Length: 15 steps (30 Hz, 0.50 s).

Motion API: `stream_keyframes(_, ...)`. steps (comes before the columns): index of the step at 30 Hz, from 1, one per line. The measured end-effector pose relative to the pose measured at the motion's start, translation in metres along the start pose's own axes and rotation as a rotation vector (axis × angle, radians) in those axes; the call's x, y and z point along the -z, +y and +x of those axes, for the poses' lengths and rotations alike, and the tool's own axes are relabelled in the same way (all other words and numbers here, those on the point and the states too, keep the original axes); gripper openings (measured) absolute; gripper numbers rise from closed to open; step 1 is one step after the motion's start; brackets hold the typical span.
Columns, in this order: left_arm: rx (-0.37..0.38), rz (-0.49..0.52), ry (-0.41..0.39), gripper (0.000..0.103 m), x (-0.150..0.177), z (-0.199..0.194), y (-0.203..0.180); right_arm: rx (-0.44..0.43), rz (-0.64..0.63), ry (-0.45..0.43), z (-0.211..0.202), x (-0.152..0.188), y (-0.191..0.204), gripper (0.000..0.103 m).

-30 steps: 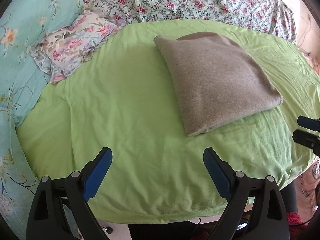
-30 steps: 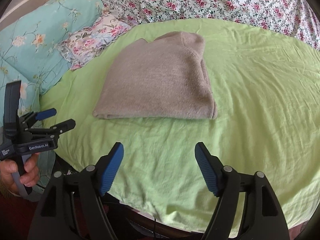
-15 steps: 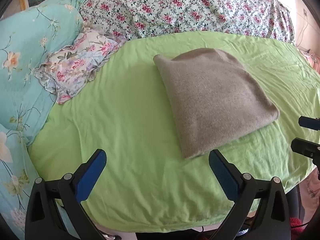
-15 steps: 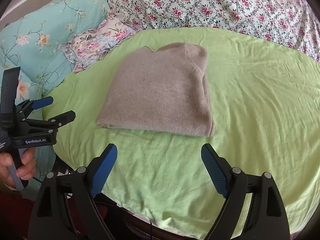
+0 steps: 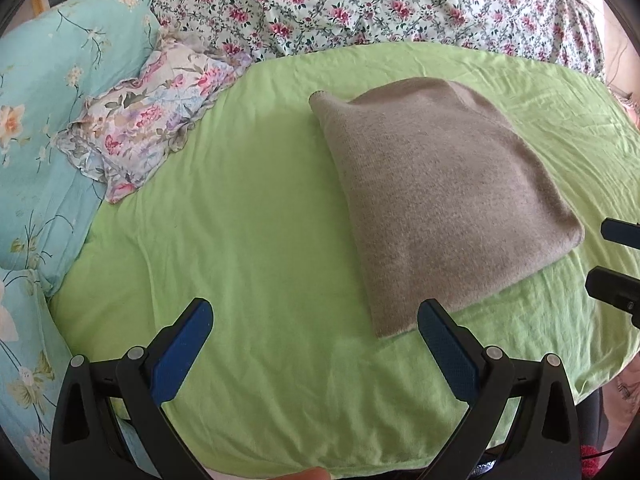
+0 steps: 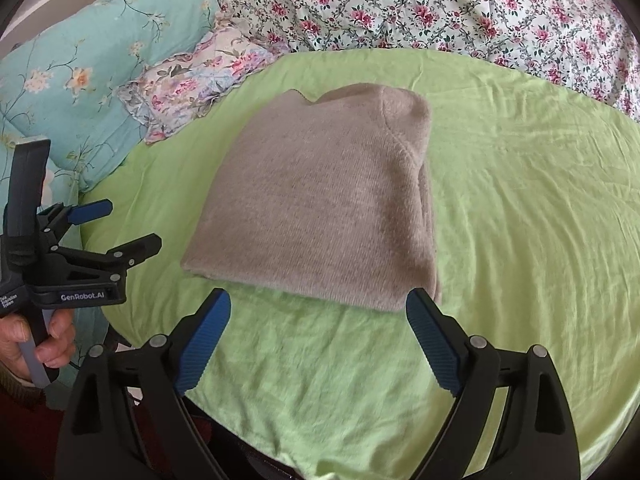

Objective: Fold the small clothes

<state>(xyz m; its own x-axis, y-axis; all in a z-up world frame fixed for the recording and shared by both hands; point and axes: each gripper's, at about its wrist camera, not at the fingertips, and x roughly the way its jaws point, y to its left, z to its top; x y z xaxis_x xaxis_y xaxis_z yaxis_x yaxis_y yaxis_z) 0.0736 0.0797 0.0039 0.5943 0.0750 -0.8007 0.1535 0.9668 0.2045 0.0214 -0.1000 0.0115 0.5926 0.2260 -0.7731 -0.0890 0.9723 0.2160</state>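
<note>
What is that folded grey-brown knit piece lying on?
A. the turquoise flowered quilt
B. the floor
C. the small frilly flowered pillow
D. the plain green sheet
D: the folded knit garment rests flat on the green sheet, clear of the turquoise quilt and the frilly pillow.

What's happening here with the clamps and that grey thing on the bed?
A person is folding small clothes with a hand-held gripper in each hand. The grey knit garment lies folded into a neat rectangle on the green sheet, and nothing is gripping it. The left gripper stands wide open above bare sheet; the right gripper, just short of the garment's near edge, is opening, with nothing between its fingers. The fold looks finished.
</note>
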Motion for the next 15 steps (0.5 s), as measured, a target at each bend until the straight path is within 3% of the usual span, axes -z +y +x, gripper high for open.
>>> stream_keyframes(15, 0.015, -0.035, -0.016, 0.102, -0.026, 0.015, 0.002, -0.009, 0.01, -0.008, 0.023, -0.039, -0.014, 0.091)
